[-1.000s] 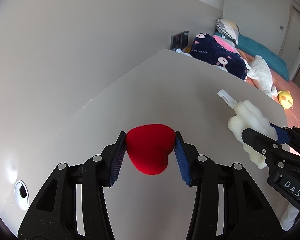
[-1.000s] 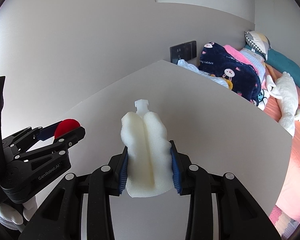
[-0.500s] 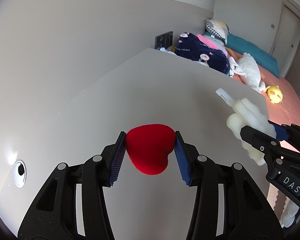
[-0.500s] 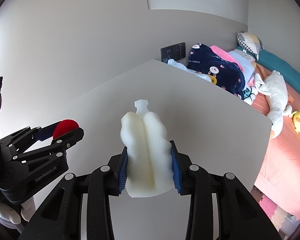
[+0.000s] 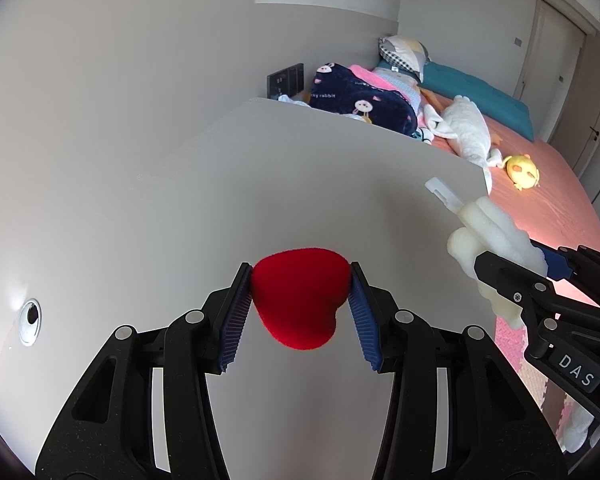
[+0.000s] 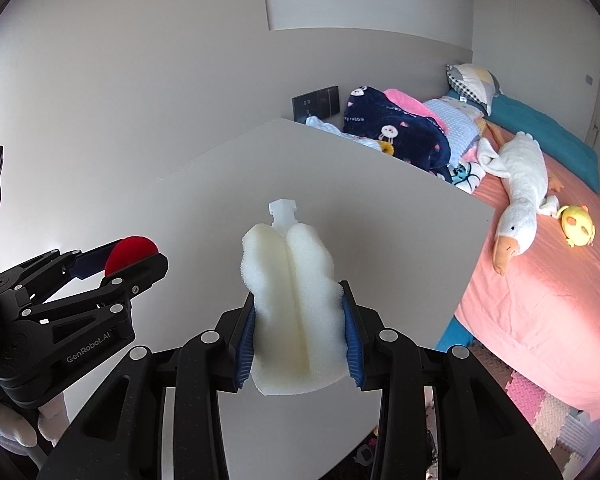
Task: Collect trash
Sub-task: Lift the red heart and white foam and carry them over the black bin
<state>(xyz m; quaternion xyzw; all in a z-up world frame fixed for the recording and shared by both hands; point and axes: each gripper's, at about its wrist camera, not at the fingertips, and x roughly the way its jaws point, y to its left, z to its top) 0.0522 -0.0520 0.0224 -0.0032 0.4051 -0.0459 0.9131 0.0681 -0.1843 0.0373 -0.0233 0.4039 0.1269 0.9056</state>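
step: carry | left gripper [image 5: 300, 300] clamped on red heart-shaped foam piece [image 5: 298, 298] above white table [image 5: 260, 184] | right gripper [image 6: 300, 330] clamped on white foam sponge [image 6: 290, 292], also lifted | next: find bin, probably outside both views, then release over it

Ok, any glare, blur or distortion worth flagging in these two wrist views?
Left wrist view: strong fisheye bending with dark corners; the red heart is sharp, the pink bed brightly lit. Right wrist view: same curvature; the white foam piece is crisp, with overexposed glare on the bedspread at the right edge.
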